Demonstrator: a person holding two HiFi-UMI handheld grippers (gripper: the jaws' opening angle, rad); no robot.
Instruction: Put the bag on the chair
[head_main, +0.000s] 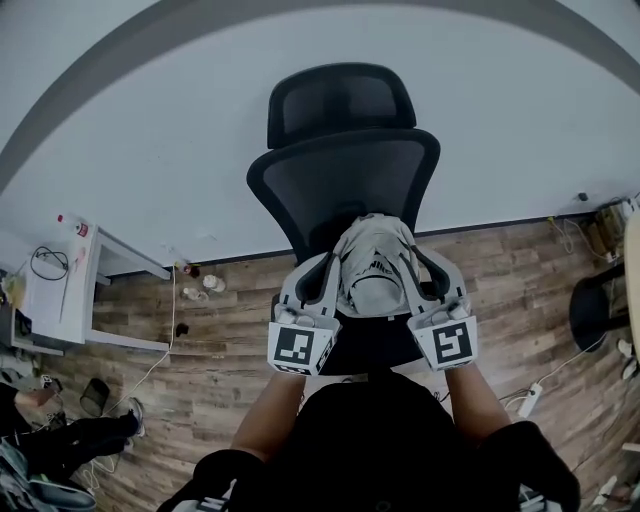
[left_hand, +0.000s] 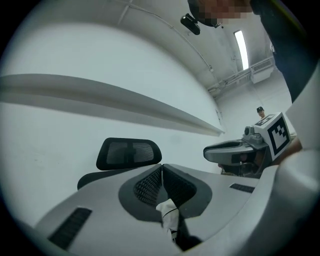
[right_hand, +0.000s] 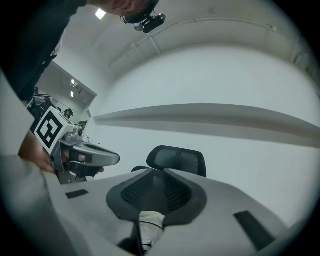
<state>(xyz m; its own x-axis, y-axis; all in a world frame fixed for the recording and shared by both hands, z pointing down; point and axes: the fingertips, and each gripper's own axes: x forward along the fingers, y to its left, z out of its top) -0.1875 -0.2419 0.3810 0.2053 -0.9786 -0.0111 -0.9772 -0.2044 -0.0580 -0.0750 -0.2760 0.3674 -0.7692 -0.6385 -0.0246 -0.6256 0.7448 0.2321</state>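
A pale grey-white cloth bag hangs bunched between my two grippers, just above the seat of a black mesh office chair. My left gripper is at the bag's left side and my right gripper at its right. In the left gripper view the jaws are shut on a fold of the bag's white fabric. In the right gripper view the jaws likewise pinch a white fold. The chair's headrest shows beyond each pair of jaws.
The chair stands against a pale wall on a wood-look floor. A white desk with cables stands at the left, small bottles lie on the floor beside it. Another dark chair and a power strip are at the right. A person's legs show at lower left.
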